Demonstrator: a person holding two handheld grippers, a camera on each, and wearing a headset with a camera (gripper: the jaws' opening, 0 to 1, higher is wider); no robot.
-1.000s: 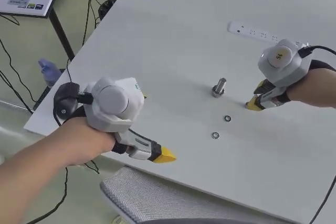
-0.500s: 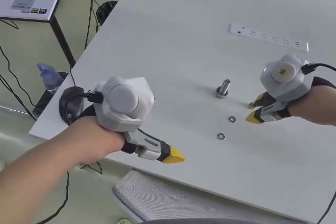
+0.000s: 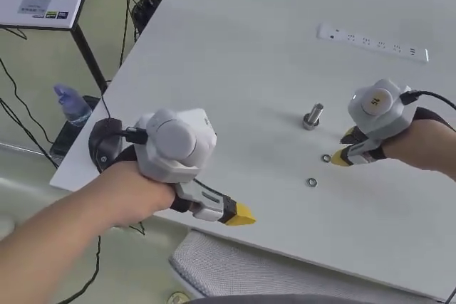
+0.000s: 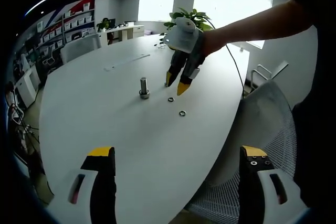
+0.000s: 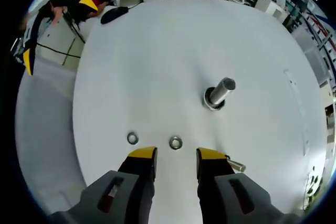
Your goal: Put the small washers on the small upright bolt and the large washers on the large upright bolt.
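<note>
**Desk:** How do your jaws stand?

**Operator:** On my right gripper (image 5: 177,154) the jaws are parted by a narrow gap and nothing sits between them. They point down at the white table (image 5: 157,51), tips close to its surface. My left gripper (image 4: 176,153) has its jaws spread wide, also empty, and it hangs over the table's near edge, well apart from the work.

**Desk:** And the washers?

**Operator:** I see two, both flat on the table. The first washer (image 5: 176,142) lies just ahead of my right gripper's gap, outside the jaws. I cannot tell whether a tip touches it. The second washer (image 5: 133,138) lies near it, off to the left in my right gripper view. Both are small, bright metal rings, and I cannot tell one size from the other.

**Desk:** The bolt?

**Operator:** One bolt (image 5: 219,93) stands upright on its head beyond the washers, its shaft bare. There is a small metal piece (image 5: 235,166) just beside my right gripper's right-hand jaw. I cannot tell what it is.
</note>
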